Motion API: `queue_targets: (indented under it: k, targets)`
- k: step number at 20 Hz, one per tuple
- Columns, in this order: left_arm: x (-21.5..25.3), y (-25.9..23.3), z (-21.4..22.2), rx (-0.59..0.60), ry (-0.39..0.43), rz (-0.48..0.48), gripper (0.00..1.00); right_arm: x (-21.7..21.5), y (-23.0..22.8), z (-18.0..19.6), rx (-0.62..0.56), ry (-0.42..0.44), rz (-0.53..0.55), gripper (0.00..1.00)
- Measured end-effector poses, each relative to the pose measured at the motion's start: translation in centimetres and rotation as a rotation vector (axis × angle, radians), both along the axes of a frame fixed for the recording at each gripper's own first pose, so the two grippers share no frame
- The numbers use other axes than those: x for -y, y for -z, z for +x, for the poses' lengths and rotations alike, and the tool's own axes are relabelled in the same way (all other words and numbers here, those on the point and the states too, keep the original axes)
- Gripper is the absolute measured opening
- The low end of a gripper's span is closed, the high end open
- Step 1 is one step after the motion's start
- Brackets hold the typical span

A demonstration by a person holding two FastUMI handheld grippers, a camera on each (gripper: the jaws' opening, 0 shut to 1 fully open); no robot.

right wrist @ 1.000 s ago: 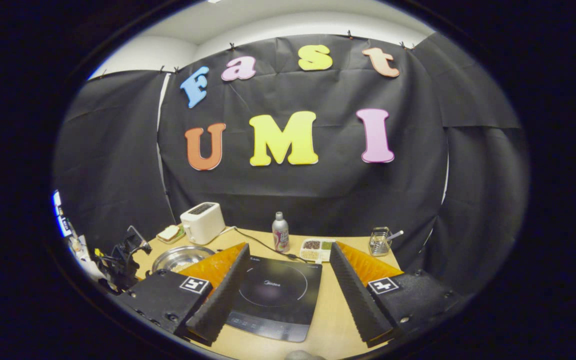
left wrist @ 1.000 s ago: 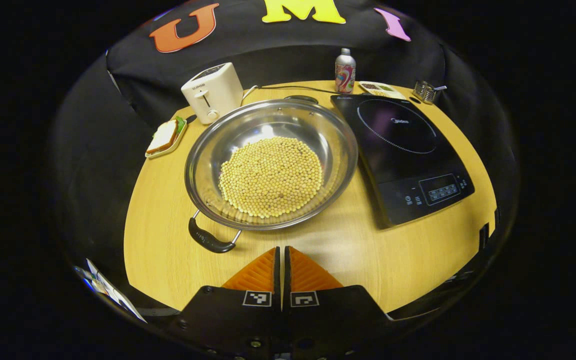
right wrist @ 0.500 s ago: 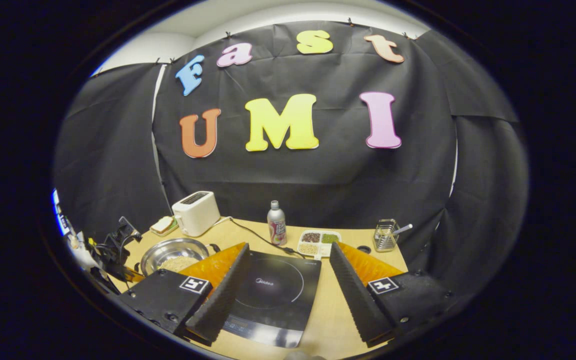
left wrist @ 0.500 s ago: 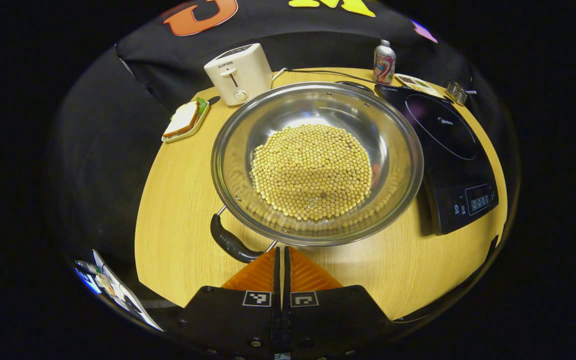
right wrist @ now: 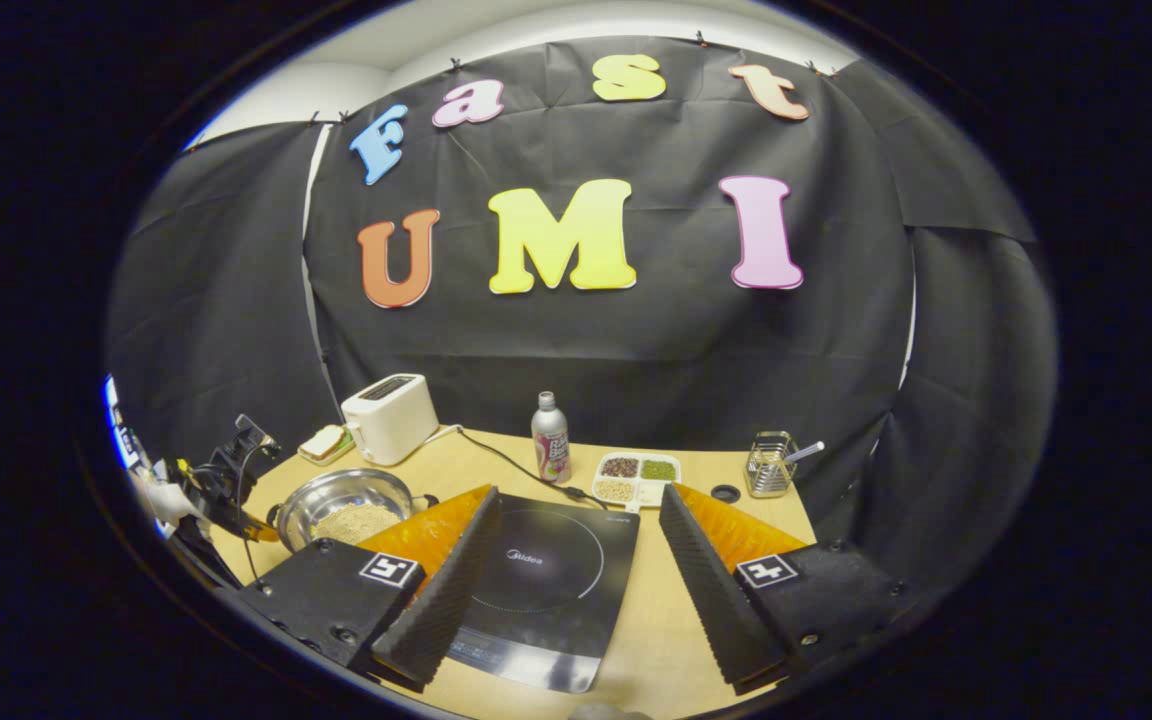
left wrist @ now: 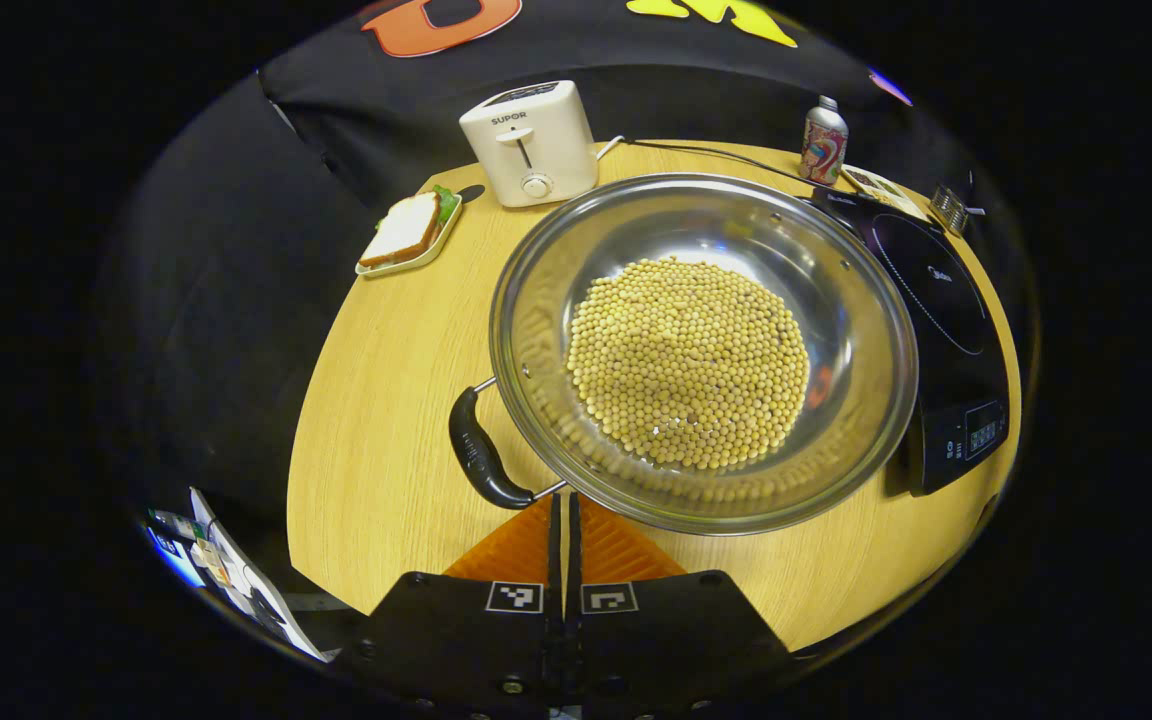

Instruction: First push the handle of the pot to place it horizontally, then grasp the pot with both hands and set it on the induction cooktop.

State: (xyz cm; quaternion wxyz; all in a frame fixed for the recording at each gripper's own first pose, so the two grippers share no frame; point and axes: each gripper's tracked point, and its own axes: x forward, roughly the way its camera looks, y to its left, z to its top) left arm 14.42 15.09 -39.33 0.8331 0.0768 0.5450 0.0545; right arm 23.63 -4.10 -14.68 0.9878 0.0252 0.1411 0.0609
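The pot (left wrist: 706, 350) sits right ahead of my left claw (left wrist: 566, 525), whose orange fingers are pressed together with nothing between them, their tips just at the pot's near rim, beside the lower end of its black handle (left wrist: 481, 450). I cannot tell whether the tips touch the rim or the handle's wire, since the rim overhangs them. That handle points toward the near left of the bench (left wrist: 376, 400) in the left gripper view, and the pot's far handle is hard to make out behind the bowl. Soybeans (left wrist: 686, 360) heap in the middle of the pot. The pot's right edge covers part of the induction cooktop (left wrist: 936, 300), so its left side is hidden and its right edge is cut off by the rim of the view. Behind the pot stand a white toaster (left wrist: 531, 140) and, left of it, a sandwich on a small tray (left wrist: 406, 232); a printed bottle (left wrist: 823, 140) stands at the far right. My right claw (right wrist: 576, 560) hangs wide apart and empty over the cooktop (right wrist: 546, 585), well away from the pot (right wrist: 346, 505), which lies at the left in the right gripper view, partly hidden behind my own left finger. Beyond are a divided dish of beans (right wrist: 634, 477) and a wire holder (right wrist: 769, 465).
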Motion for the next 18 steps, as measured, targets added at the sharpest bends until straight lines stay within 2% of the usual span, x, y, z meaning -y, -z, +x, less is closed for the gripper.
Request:
queue_targets:
  k: [1,2,3,14,15,16,18]
  targets:
    - [-0.4,-0.1,0.3,0.004,-0.009,-0.005,0.0,0.0,-0.1,0.0,0.003,0.001,-0.005,1.0]
    - [-1.0,0.1,0.7,0.006,-0.017,-0.004,0.1,-0.1,-0.2,-0.1,0.005,0.0,-0.01,1.0]
    - [-1.4,0.1,1.2,0.01,-0.024,-0.001,0.0,-0.2,-0.2,-0.1,0.006,0.0,-0.014,1.0]
    - [-4.2,0.2,4.1,0.031,-0.018,0.008,0.0,-0.9,-0.6,-0.1,-0.001,0.002,-0.037,1.0]
    - [-4.4,0.2,4.4,0.032,-0.018,0.008,0.1,-1.0,-0.5,-0.1,-0.004,0.004,-0.039,1.0]
    - [-4.6,0.2,4.7,0.031,-0.019,0.005,0.0,-1.2,-0.6,-0.1,-0.007,0.002,-0.04,1.0]
    - [-5.0,0.1,5.4,0.034,-0.016,0.003,0.0,-1.8,-0.7,-0.1,-0.01,-0.007,-0.045,1.0]
